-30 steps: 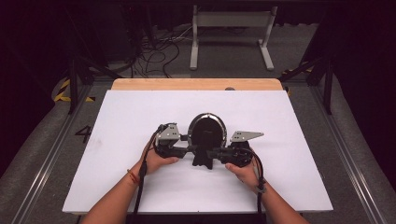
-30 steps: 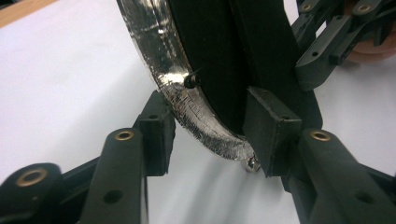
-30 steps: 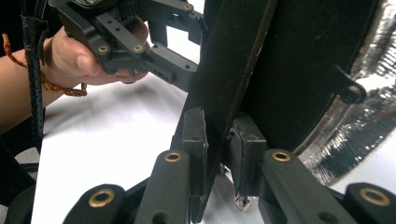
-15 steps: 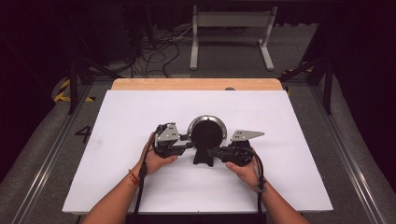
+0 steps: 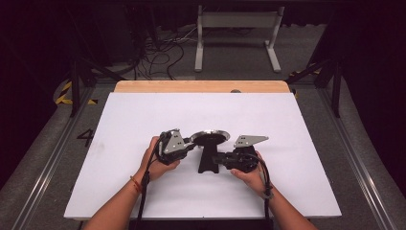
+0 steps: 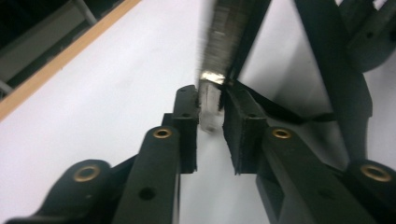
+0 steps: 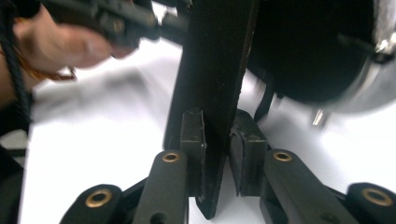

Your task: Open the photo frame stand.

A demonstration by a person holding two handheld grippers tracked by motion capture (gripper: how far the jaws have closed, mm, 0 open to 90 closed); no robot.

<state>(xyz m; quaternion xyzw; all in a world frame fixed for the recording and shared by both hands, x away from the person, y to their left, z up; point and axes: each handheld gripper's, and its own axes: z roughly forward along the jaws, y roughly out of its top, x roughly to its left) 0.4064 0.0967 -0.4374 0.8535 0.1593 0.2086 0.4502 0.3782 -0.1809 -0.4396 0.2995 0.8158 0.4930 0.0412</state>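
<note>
A black frying pan [image 5: 210, 136] with a silvery rim is in the middle of the white table, its dark handle [image 5: 207, 163] pointing toward the person. My left gripper [image 5: 194, 143] reaches in from the left; its jaws have just been closing, and in the left gripper view [image 6: 210, 116] the pads now pinch the rim [image 6: 212, 70]. My right gripper [image 5: 216, 158] comes in from the right. It is shut on the handle [image 7: 217, 70], with the pan's dark bowl [image 7: 303, 46] beyond it.
The white sheet [image 5: 287, 124] covers the table, and a wooden strip [image 5: 201, 86] runs along its far edge. On the floor beyond are a metal stand [image 5: 237, 28] and loose cables [image 5: 158, 52]. Dark rails run along both sides.
The pan has tipped from facing up toward the camera to lying almost flat. The left gripper's jaws have closed onto its rim. The right hand has kept still.
</note>
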